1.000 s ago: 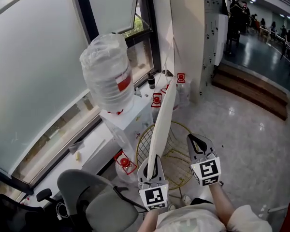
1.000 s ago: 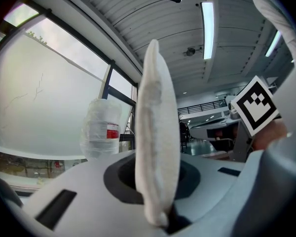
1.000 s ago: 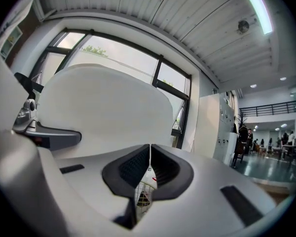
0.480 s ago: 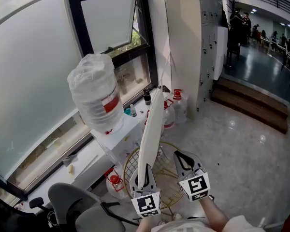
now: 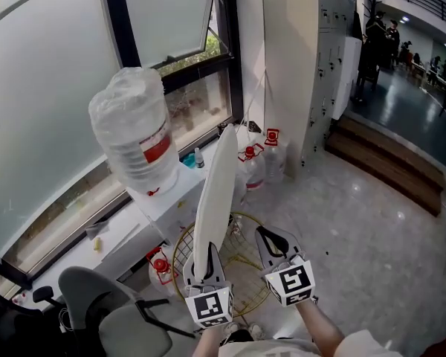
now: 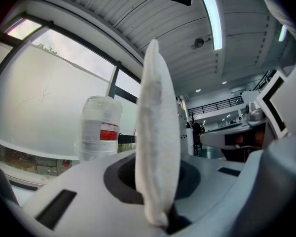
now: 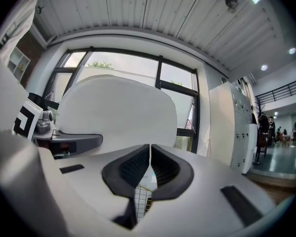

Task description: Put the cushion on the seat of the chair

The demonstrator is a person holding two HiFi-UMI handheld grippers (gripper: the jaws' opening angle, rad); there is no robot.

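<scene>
Two grippers show at the bottom edge of the head view. The left gripper (image 5: 206, 257) is clenched on the lower edge of the white cushion (image 5: 215, 188), which stands on edge and rises straight up from the jaws, thin side toward the head camera. The right gripper (image 5: 270, 238) is just beside it, apart from the cushion, its jaws pressed together with nothing between them. At lower left is the grey chair (image 5: 110, 324), its seat bare; the cushion is held in the air to the right of it, not touching it. Below the grippers a yellow wire basket (image 5: 180, 251) stands on the floor. Past the chair is a white dispenser (image 5: 175, 198) carrying a large clear bottle (image 5: 134, 136) with a red label. Jugs (image 5: 251, 171) with red caps stand on the floor near the cushion's top. Behind them is a dark-framed window (image 5: 171, 21), and wooden steps (image 5: 386, 158) lie far right.
</scene>
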